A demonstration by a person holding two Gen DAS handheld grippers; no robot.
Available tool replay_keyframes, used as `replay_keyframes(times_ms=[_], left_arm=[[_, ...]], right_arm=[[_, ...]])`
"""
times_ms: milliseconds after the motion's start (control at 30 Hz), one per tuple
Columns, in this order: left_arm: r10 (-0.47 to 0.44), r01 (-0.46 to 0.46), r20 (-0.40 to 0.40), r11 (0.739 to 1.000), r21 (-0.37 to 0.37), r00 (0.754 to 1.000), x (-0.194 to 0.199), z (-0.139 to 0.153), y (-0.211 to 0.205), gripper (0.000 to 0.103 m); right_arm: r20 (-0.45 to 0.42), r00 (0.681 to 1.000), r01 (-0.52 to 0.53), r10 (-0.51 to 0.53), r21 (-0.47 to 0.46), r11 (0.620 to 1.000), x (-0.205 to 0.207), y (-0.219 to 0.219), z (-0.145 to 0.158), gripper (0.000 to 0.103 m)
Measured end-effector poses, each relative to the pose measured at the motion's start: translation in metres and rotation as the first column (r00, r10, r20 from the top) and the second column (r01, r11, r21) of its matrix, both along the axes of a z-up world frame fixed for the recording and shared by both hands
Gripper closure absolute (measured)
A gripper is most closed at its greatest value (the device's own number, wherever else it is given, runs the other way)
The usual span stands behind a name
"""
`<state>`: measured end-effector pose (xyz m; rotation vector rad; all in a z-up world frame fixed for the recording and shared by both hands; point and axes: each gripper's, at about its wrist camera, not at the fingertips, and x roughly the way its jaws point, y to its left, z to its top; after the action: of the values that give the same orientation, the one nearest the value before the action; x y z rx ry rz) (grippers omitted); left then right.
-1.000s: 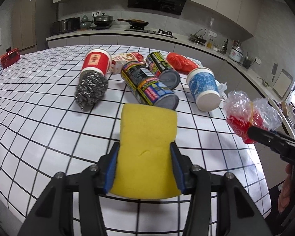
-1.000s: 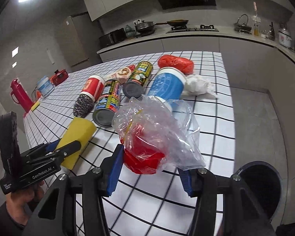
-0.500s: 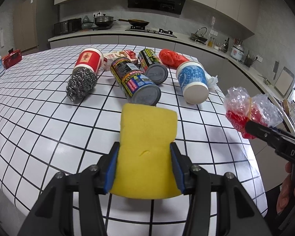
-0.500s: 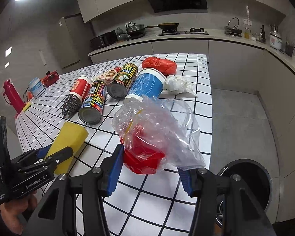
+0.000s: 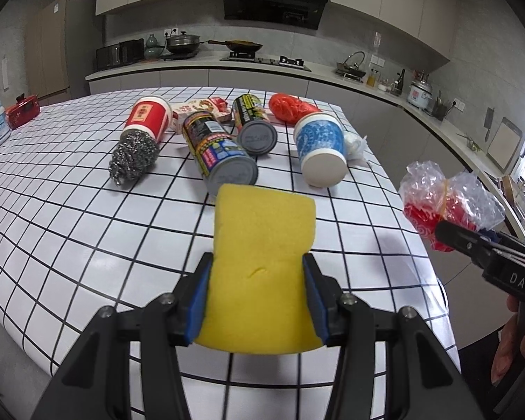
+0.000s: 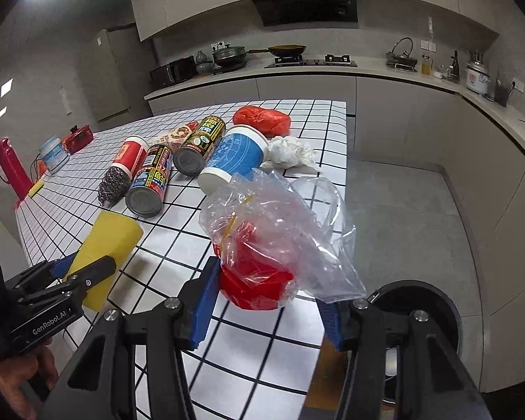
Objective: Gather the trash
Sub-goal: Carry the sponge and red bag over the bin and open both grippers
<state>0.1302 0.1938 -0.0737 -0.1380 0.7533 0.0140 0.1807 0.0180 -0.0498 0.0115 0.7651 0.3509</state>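
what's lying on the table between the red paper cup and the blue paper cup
Two tipped-over cans, one nearer the red paper cup, one nearer the blue paper cup; clearest in the left wrist view.

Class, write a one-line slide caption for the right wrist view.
Right gripper holds red trash in a plastic bag above the bin.

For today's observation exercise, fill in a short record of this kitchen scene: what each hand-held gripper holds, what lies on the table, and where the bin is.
left hand-held gripper: shut on yellow sponge, held above the table edge
right hand-held gripper: shut on red item in clear plastic bag
checked table: red cup, steel scourer, two cans, blue cup, red bag, white tissue wad, all lying down
bin: on the floor, below right gripper
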Motion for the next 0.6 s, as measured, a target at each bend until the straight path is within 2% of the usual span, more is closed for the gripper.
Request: replay_keyframes(times_ms=[333,600], left_arm=[[-0.036,0.036,0.004,0.999,0.004,0.999,0.003,0.003,-0.046,0.053],[-0.106,0.106,0.005,0.994,0.0,0.994,0.015,0.004,-0.104,0.053]], right_arm=[[0.011,0.999,0.04,-0.04,-0.022,0.999,-0.001,-0.046,0.004,0.049],[0.009,0.994,0.11,-0.109,-0.041,0.993,-0.004,-0.109,0.004,0.049]])
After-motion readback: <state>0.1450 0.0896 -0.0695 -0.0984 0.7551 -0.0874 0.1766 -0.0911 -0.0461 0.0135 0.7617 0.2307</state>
